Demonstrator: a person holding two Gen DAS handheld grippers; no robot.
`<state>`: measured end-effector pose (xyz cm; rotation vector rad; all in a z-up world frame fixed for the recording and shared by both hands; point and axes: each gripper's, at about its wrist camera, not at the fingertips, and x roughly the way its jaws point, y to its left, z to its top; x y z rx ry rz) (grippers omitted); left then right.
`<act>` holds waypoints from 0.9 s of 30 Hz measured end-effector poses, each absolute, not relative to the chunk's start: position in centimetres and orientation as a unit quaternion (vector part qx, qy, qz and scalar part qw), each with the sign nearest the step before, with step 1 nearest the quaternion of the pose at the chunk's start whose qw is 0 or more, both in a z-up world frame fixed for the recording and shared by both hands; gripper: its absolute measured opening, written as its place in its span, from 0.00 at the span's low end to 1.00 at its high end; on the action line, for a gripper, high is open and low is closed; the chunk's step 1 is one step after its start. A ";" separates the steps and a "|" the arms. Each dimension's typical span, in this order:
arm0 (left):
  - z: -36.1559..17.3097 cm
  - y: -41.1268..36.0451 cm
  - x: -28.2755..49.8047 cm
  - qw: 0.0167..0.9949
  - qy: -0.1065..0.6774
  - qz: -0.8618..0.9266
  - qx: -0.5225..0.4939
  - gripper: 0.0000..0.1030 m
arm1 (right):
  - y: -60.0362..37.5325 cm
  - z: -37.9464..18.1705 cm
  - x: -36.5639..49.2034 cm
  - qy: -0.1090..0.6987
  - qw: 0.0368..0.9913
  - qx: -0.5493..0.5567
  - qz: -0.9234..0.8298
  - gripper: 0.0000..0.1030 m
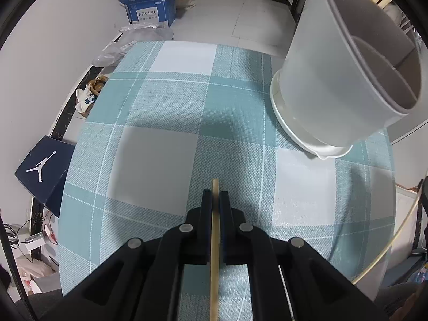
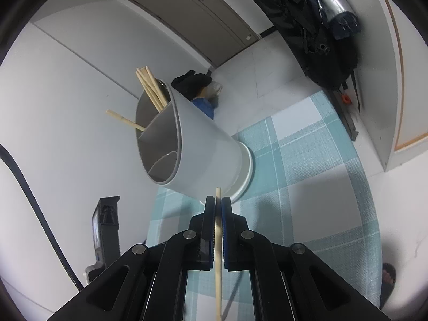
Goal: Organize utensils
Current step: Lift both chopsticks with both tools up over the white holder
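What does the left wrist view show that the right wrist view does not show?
Only the left wrist view: a blue cardboard box and a dark shoe box on the floor, and the left gripper shut on a chopstick.

Only the right wrist view: chopsticks already standing in the holder, and the right gripper shut on another chopstick.

Both: the white utensil holder and the checked tablecloth.

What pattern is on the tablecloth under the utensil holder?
A teal, grey and white plaid check on the tablecloth, clearest in the left wrist view.
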<state>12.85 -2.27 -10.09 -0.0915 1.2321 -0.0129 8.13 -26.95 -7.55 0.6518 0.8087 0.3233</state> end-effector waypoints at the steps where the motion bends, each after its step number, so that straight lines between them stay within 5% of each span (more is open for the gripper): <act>1: -9.9 -2.2 12.7 0.817 0.574 -0.008 -0.046 0.02 | -26.9 -7.5 8.1 0.384 0.856 0.309 0.155 0.04; 16: -3.9 -0.6 9.5 0.874 0.461 -0.046 -0.145 0.02 | -24.7 -5.4 5.2 0.348 0.899 0.219 0.151 0.04; 27: -0.3 -0.4 6.1 0.911 0.385 -0.085 -0.122 0.01 | -21.5 -3.0 2.1 0.307 0.930 0.127 0.157 0.03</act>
